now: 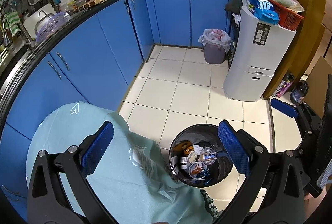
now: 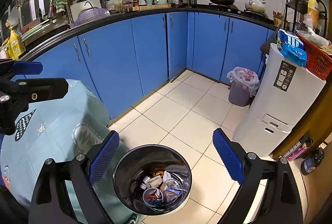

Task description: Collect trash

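Note:
A black round trash bin (image 1: 197, 132) stands on the tiled floor beside a table. It holds several pieces of trash (image 1: 199, 161): plastic cups, wrappers and paper. My left gripper (image 1: 166, 149) hangs open above the table's edge and the bin, with nothing between its blue pads. In the right wrist view the bin (image 2: 145, 155) lies just below my right gripper (image 2: 166, 156), which is wide open and holds nothing; the trash (image 2: 157, 184) shows inside. One finger of the right gripper (image 1: 284, 108) appears at the right of the left wrist view, and one finger of the left gripper (image 2: 27, 68) at the far left of the right wrist view.
A light teal tablecloth (image 1: 83, 141) covers the table left of the bin. Blue cabinets (image 2: 124, 58) run along the left and back. A purple bin with a white liner (image 2: 241, 87) and a tall white unit (image 2: 278, 103) stand at the right, with bottles (image 2: 312, 159) on the floor.

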A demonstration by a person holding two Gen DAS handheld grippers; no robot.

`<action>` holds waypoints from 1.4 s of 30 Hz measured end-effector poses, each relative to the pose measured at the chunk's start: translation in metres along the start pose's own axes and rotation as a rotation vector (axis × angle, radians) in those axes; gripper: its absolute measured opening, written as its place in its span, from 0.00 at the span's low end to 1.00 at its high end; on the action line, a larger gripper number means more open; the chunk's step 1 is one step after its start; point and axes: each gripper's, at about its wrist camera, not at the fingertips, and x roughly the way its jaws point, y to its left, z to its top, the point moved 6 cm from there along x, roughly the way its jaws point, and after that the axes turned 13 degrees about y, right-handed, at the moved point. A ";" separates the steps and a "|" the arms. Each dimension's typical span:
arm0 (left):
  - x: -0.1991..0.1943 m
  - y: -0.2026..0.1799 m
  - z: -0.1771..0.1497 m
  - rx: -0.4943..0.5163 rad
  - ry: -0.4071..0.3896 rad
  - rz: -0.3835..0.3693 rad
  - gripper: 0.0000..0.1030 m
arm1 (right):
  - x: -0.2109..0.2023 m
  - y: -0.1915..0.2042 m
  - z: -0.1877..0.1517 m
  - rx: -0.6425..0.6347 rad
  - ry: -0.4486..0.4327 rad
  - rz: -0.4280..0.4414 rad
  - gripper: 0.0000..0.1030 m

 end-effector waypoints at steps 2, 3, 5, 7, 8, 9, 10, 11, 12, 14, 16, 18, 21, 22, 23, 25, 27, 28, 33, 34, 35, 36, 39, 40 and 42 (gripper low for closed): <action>0.000 0.000 -0.001 0.000 0.001 -0.002 0.97 | 0.000 0.000 0.000 0.000 0.000 -0.001 0.87; -0.001 -0.001 0.000 0.000 0.002 -0.002 0.97 | -0.001 0.000 0.000 0.000 0.000 -0.001 0.87; -0.001 -0.001 0.000 0.001 0.000 -0.002 0.97 | -0.001 0.000 0.000 -0.001 0.000 0.002 0.87; -0.002 -0.001 -0.001 0.001 -0.002 0.000 0.97 | -0.002 0.000 0.001 -0.003 -0.001 0.000 0.87; -0.002 -0.001 0.000 0.000 -0.004 0.002 0.97 | -0.002 0.000 0.001 -0.005 -0.002 0.000 0.87; -0.003 -0.001 0.000 -0.001 -0.005 0.003 0.97 | -0.003 0.000 0.001 -0.005 -0.003 0.001 0.87; -0.003 -0.001 0.000 0.000 -0.005 0.002 0.97 | -0.003 0.001 0.002 -0.006 -0.004 0.001 0.87; -0.003 0.000 0.000 0.000 -0.006 0.002 0.97 | -0.004 0.001 0.002 -0.006 -0.006 0.000 0.87; -0.003 -0.001 0.000 0.000 -0.006 0.003 0.97 | -0.004 0.000 0.003 -0.006 -0.008 0.000 0.87; -0.004 0.000 0.000 0.001 -0.008 0.004 0.97 | -0.005 0.000 0.003 -0.006 -0.009 0.001 0.87; -0.005 0.000 0.000 0.004 -0.010 0.006 0.97 | -0.005 0.002 0.003 -0.006 -0.011 0.001 0.87; -0.006 -0.001 0.000 0.007 -0.011 0.005 0.97 | -0.005 0.001 0.003 -0.006 -0.013 0.001 0.87; -0.007 -0.002 0.000 0.011 -0.014 0.007 0.97 | -0.005 0.001 0.003 -0.007 -0.014 0.001 0.87; -0.007 -0.001 0.000 0.011 -0.015 0.007 0.97 | -0.005 0.002 0.003 -0.007 -0.014 0.000 0.87; -0.008 -0.002 0.000 0.011 -0.016 0.007 0.97 | -0.006 0.002 0.004 -0.007 -0.015 0.000 0.87; -0.008 -0.002 0.000 0.011 -0.018 0.007 0.97 | -0.006 0.002 0.004 -0.007 -0.016 0.000 0.87; -0.009 -0.001 0.000 0.009 -0.020 0.007 0.97 | -0.007 0.002 0.005 -0.007 -0.017 0.000 0.87; -0.009 -0.001 0.000 0.009 -0.020 0.008 0.97 | -0.007 0.002 0.004 -0.007 -0.017 0.000 0.87; -0.009 -0.001 -0.001 0.008 -0.021 0.009 0.97 | -0.007 0.002 0.005 -0.008 -0.018 0.000 0.87; -0.009 -0.001 -0.001 0.008 -0.022 0.009 0.97 | -0.007 0.002 0.005 -0.008 -0.018 -0.001 0.87; -0.009 -0.001 -0.001 0.009 -0.022 0.008 0.97 | -0.007 0.002 0.005 -0.008 -0.018 -0.001 0.87; -0.009 -0.001 -0.001 0.009 -0.021 0.008 0.97 | -0.007 0.002 0.005 -0.007 -0.018 0.000 0.87; -0.009 -0.001 -0.001 0.009 -0.022 0.009 0.97 | -0.007 0.002 0.005 -0.007 -0.018 0.001 0.87; -0.009 -0.001 -0.001 0.008 -0.021 0.009 0.97 | -0.007 0.002 0.005 -0.007 -0.018 0.000 0.87; -0.009 -0.001 -0.001 0.006 -0.022 0.010 0.97 | -0.007 0.002 0.005 -0.008 -0.019 0.000 0.87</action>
